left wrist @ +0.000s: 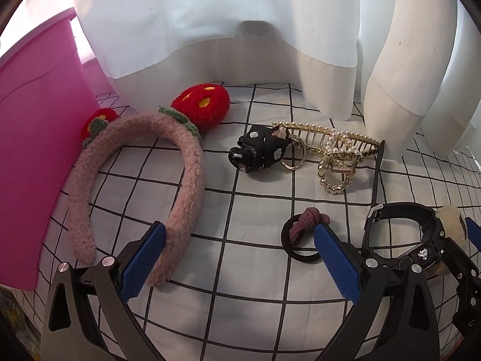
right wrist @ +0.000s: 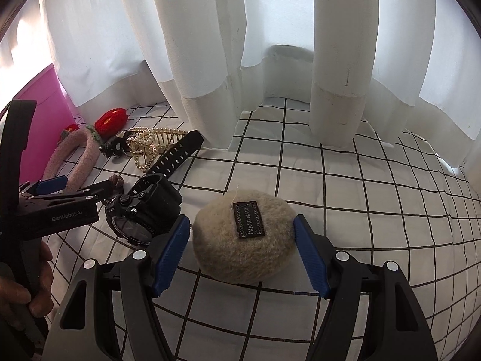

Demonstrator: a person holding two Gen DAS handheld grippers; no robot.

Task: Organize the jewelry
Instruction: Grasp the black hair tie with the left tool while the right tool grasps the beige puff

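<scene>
A beige fuzzy pouf [right wrist: 244,237] lies on a grid-patterned cloth [right wrist: 375,186] at lower centre of the right wrist view, between the blue pads of the right gripper [right wrist: 242,254]. The jaws angle downward and stand apart around it; whether they press it is unclear. Its black label reads "HAND MADE". At left, a hand [right wrist: 21,294] holds the left gripper [left wrist: 240,260], marked "GenRobot.AI", jaws wide apart over bare cloth between a pink headband [left wrist: 135,180] and a hair tie [left wrist: 303,237]. A black watch [right wrist: 144,210] lies beside the pouf.
</scene>
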